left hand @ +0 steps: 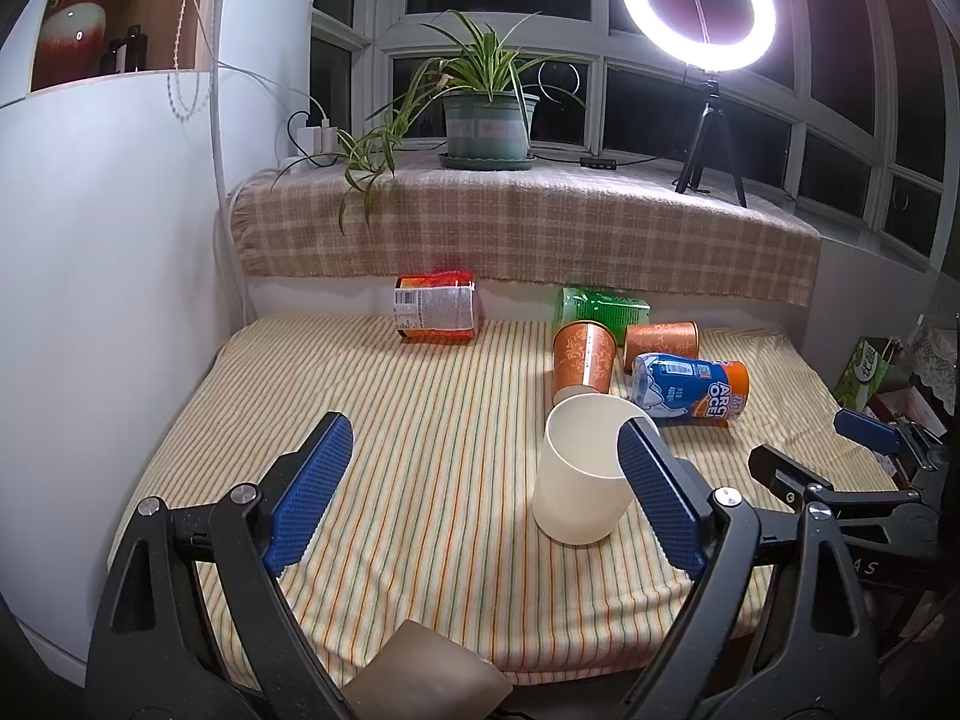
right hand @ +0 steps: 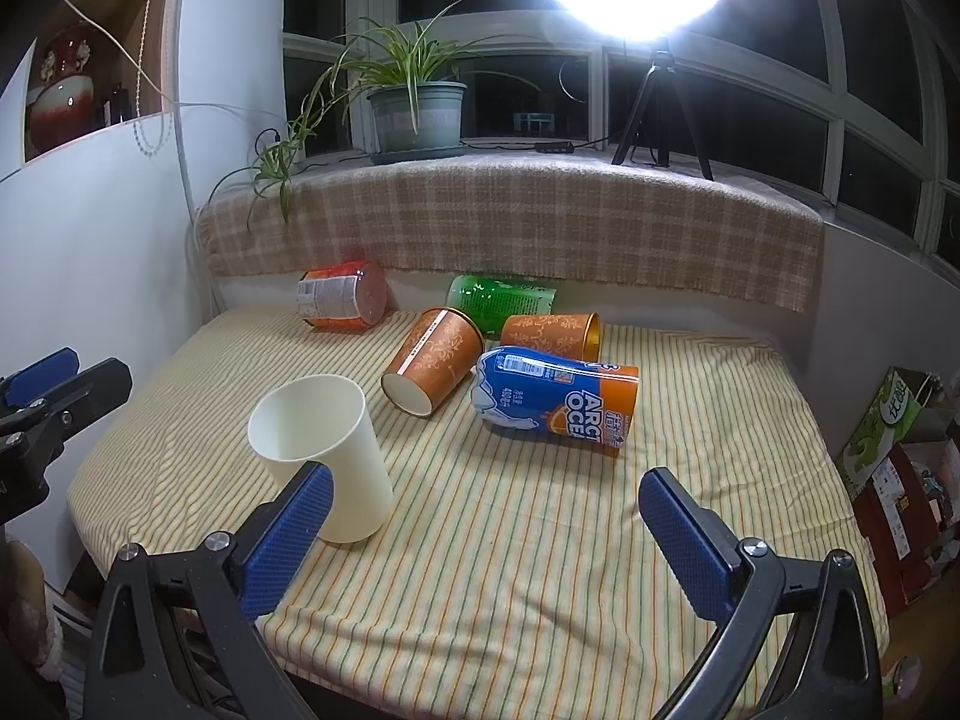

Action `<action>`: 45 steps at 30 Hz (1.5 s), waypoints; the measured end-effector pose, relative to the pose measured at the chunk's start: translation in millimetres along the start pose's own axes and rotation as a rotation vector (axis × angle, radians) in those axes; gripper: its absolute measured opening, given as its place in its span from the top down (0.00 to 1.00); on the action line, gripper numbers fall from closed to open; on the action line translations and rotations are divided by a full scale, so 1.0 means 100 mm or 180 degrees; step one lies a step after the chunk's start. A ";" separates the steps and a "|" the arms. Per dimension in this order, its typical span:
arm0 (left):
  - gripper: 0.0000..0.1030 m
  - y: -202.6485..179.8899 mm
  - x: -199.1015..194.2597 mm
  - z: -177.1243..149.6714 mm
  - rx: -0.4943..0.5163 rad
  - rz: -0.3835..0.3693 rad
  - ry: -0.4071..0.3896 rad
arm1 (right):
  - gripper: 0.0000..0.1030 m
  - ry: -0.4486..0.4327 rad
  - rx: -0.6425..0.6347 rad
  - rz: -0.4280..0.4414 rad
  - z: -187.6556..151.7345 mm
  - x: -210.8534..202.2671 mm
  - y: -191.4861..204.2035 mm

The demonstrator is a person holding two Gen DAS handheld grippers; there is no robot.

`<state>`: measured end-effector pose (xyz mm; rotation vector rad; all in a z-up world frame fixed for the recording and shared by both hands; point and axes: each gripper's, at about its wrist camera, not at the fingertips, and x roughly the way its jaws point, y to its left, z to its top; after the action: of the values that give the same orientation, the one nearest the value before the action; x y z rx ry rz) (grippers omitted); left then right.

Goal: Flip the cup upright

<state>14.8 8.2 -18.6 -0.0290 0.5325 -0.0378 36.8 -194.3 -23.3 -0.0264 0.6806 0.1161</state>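
A cream paper cup (left hand: 579,480) stands upright, mouth up, on the striped cloth; it also shows in the right wrist view (right hand: 327,456). My left gripper (left hand: 486,480) is open and empty, its right pad (left hand: 657,498) just in front of the cup's right side. My right gripper (right hand: 486,522) is open and empty, its left pad (right hand: 288,546) in front of the cup's base. Two orange patterned cups lie on their sides behind: one (right hand: 432,360) with its base toward me, one (right hand: 552,333) farther back.
A blue and orange bottle (right hand: 558,396), a green bottle (right hand: 501,297) and a red-orange container (right hand: 342,294) lie on the striped table cloth (right hand: 540,540). A plaid-covered ledge (left hand: 528,228) holds a potted plant and a ring light tripod. Boxes stand at the right.
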 end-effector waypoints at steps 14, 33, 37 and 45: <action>0.10 0.00 0.00 0.00 0.0011 0.0003 0.0006 | 0.00 0.0003 0.0008 -0.0010 0.00 0.01 -0.01; 0.10 0.01 0.00 0.00 0.0014 0.0014 -0.0004 | 0.00 0.0025 0.0012 -0.0020 -0.01 0.03 -0.04; 0.10 0.02 0.00 0.00 0.0019 0.0011 -0.0002 | 0.00 0.0026 0.0011 -0.0020 -0.01 0.03 -0.04; 0.10 0.02 0.00 0.00 0.0027 0.0015 -0.0004 | 0.00 0.0050 0.0014 -0.0019 -0.02 0.06 -0.04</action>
<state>15.0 9.7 -18.9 -0.0194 0.5311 -0.0353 40.8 -197.6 -28.4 -0.0250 0.6965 0.1085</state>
